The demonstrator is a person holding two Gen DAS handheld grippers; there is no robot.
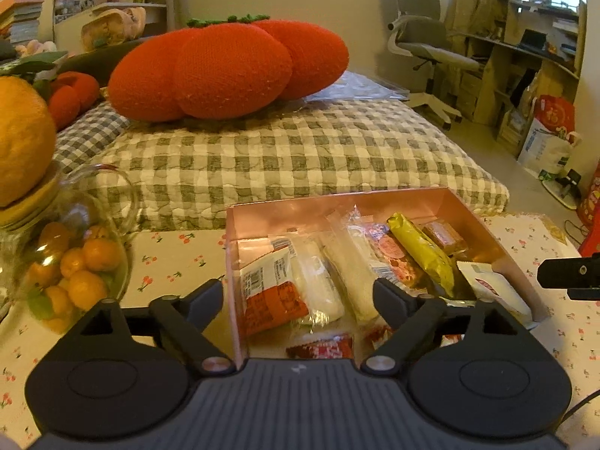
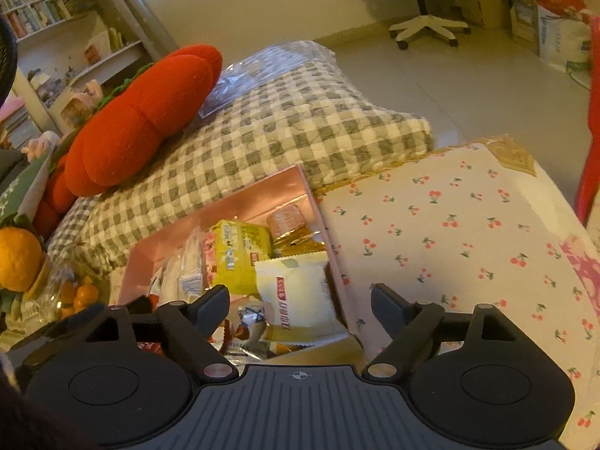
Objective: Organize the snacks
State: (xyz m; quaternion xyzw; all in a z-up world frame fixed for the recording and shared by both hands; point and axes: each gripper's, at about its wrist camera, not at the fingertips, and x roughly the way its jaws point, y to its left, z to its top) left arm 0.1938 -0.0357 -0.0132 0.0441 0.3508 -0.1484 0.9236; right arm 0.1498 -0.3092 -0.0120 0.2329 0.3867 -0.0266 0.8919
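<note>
A pink box (image 1: 337,202) stands on the cherry-print tablecloth (image 1: 168,258) and holds several wrapped snacks: a red-and-white packet (image 1: 270,292), white packets (image 1: 318,281), a yellow packet (image 1: 423,251) and a cream packet (image 1: 495,288). My left gripper (image 1: 298,292) is open and empty, hovering over the box's near end. The box also shows in the right wrist view (image 2: 240,198). My right gripper (image 2: 300,300) is open and empty above the cream packet (image 2: 296,288) at the box's right wall. The yellow packet (image 2: 240,247) lies behind it.
A glass jar of small oranges (image 1: 75,270) with a big orange (image 1: 18,142) on top stands left of the box. Behind is a checkered mattress (image 1: 300,150) with a red tomato cushion (image 1: 225,67). An office chair (image 1: 423,41) and shelves stand at the far right.
</note>
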